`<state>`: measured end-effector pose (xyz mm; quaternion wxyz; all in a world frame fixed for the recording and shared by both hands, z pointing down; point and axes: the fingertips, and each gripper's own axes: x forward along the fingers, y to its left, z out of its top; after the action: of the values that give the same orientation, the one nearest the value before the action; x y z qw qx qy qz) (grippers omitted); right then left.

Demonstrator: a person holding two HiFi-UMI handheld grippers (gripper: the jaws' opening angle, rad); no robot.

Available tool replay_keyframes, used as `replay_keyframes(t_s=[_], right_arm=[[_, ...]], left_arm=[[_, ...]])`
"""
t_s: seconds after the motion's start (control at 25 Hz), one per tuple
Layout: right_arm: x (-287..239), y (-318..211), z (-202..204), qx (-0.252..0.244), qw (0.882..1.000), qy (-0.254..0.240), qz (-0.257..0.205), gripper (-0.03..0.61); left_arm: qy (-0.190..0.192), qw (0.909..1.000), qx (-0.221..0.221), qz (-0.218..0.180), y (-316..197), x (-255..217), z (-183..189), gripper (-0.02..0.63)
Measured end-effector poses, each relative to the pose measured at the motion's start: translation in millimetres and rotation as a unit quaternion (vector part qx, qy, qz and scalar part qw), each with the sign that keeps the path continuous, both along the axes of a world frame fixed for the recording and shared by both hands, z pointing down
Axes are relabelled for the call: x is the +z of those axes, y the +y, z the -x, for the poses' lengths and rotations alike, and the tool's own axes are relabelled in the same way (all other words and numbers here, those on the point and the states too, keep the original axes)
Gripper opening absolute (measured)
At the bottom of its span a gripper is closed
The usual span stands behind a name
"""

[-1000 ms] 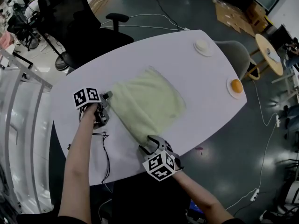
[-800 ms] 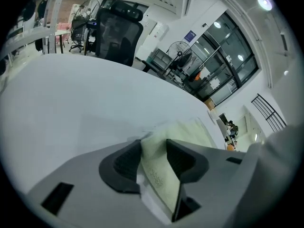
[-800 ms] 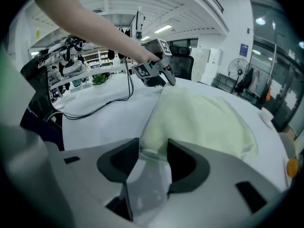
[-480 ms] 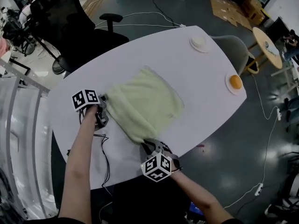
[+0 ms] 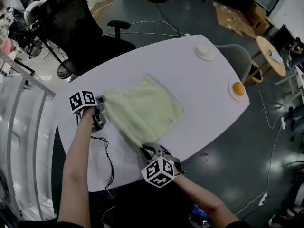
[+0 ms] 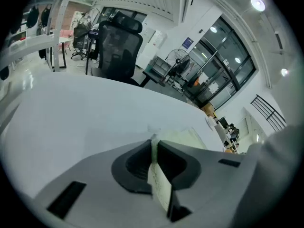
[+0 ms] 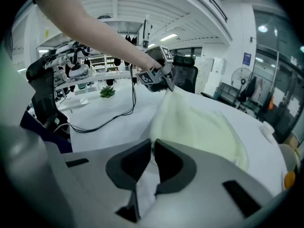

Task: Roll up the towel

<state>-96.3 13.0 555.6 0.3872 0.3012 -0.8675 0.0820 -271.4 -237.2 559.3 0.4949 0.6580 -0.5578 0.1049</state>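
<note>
A pale yellow-green towel (image 5: pixel 142 110) lies spread on the white oval table (image 5: pixel 190 65). My left gripper (image 5: pixel 101 103) is at the towel's near-left corner. Its jaws are closing, and in the left gripper view a strip of towel (image 6: pixel 159 184) sits pinched between the left gripper's (image 6: pixel 154 144) pads. My right gripper (image 5: pixel 145 148) is at the near-right corner, jaws also closing. In the right gripper view the towel (image 7: pixel 199 127) runs from my right gripper's (image 7: pixel 153 146) pads across to the left gripper (image 7: pixel 164 82). The near edge hangs lifted between the two.
A small white dish (image 5: pixel 205 50) and a plate with an orange (image 5: pixel 238 89) sit at the table's far right end. A black cable (image 5: pixel 107 151) trails over the near-left part. A black office chair (image 5: pixel 80 27) stands behind the table, a round wooden side table (image 5: pixel 271 53) to the right.
Both grippers went from open beside the towel's near corners to pinching them. The near edge has come up off the table a little and the towel has bunched slightly.
</note>
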Motion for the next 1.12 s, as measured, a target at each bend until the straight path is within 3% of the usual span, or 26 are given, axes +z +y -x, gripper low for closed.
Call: replay_keyframes(t_s=[0.28,0.48,0.84,1.12], right_arm=[[4,31,34,-0.034,0.999,-0.009,0.017,0.034],[21,42,41,-0.037,0.999,-0.004,0.039,0.034],[8,20,19,0.025,0.994,-0.078,0.077,0.043],[-10,-7,-13,0.069,0.989,-0.113,0.071,0.052]], left_arm=[[-0.004,0.9992,-0.026,0.031,35,22,43,0.038],[0.000,0.9983,-0.039,0.044,50,38,53,0.038],[-0.019,0.9985,-0.028,0.044,35,21,42,0.038],[-0.025,0.9990,-0.010,0.037,6,-4,8,0.040]])
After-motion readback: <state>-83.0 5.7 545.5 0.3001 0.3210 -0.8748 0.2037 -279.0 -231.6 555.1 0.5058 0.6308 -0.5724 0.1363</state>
